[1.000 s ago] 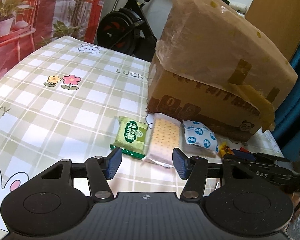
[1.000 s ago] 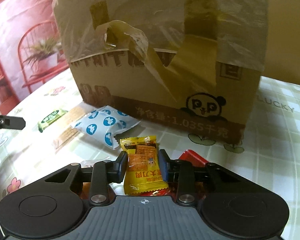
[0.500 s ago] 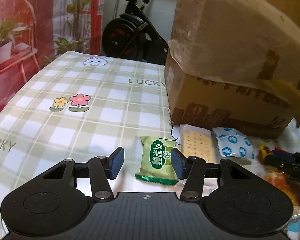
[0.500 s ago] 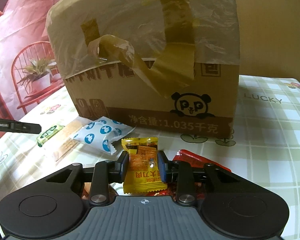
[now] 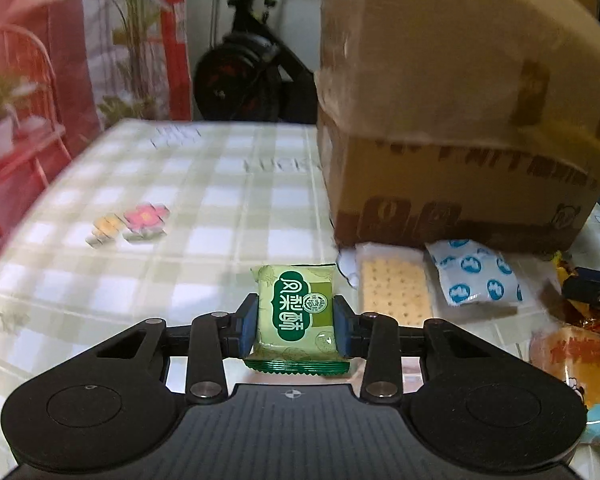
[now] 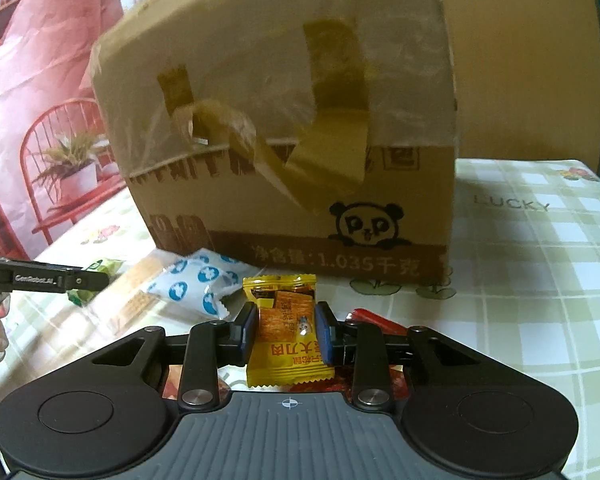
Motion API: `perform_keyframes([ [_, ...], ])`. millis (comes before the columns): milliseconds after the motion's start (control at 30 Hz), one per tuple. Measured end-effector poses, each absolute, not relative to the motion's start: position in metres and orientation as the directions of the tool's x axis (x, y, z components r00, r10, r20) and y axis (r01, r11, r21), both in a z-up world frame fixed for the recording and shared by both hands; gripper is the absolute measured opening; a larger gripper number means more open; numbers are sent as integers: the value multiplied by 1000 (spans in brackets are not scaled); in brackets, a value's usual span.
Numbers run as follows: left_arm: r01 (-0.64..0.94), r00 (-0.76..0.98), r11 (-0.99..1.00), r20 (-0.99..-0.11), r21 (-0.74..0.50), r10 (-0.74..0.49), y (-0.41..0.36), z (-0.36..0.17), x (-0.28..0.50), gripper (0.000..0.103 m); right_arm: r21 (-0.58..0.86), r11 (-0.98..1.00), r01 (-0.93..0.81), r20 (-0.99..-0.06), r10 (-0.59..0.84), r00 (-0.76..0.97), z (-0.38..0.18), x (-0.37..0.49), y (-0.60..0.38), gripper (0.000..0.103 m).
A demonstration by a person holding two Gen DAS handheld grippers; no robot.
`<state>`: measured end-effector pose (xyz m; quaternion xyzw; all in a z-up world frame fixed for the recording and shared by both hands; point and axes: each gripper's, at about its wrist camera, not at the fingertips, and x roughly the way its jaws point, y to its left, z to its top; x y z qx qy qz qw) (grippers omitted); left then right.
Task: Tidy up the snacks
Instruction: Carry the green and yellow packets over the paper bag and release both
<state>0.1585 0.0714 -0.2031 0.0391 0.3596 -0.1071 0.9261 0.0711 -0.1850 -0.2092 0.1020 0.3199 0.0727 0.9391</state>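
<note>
A green snack packet [image 5: 294,304] sits between the blue pads of my left gripper [image 5: 295,320]. The jaws are closing and both pads touch the packet's sides, low over the checked tablecloth [image 5: 204,216]. My right gripper [image 6: 286,330] is shut on a yellow snack packet [image 6: 284,356], held a little above the table in front of the cardboard box [image 6: 284,120]. A cracker packet [image 5: 392,292] and a white packet with blue dots [image 5: 474,280] lie side by side at the foot of the box.
The tall taped cardboard box [image 5: 440,120] stands close ahead. Orange packets [image 5: 568,360] lie at the right in the left wrist view and a red packet [image 6: 374,318] lies under the right gripper. An exercise bike [image 5: 252,72] stands beyond the table's far edge.
The left gripper swung left from the cracker packet to the green packet and its jaws closed onto it. The right gripper rose slightly with the yellow packet in it.
</note>
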Motion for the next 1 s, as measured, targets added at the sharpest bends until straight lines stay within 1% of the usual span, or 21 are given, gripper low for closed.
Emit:
perform_keyframes([
  [167,216,759,975,-619,-52,-201,82,-167,143,40,234,970,-66,-520,182,835,-181,55,-195,28],
  [333,246,812,964,-521,-103,-262,81,-122,123,40,230,972,-44,-419,140,897,-139,37,-209,28],
  [600,331,866,938,-360,-109,-347,50,-57,131,40,194,980,-53,-231,98,968,-67,37,-220,28],
  [700,360,874,928,-312,-100,-373,32,-39,143,40,170,983,-63,-191,95,977,-42,51,-225,28],
  [767,378,872,920,-292,-108,-393,20,-30,154,40,154,986,-65,-186,93,978,-30,66,-227,28],
  [867,408,860,906,-285,-112,-423,-3,-24,176,40,102,994,-41,-259,66,964,-18,100,-225,28],
  [1000,423,825,894,-347,-144,-446,-37,-28,214,40,95,995,-15,-338,46,940,-21,143,-218,29],
])
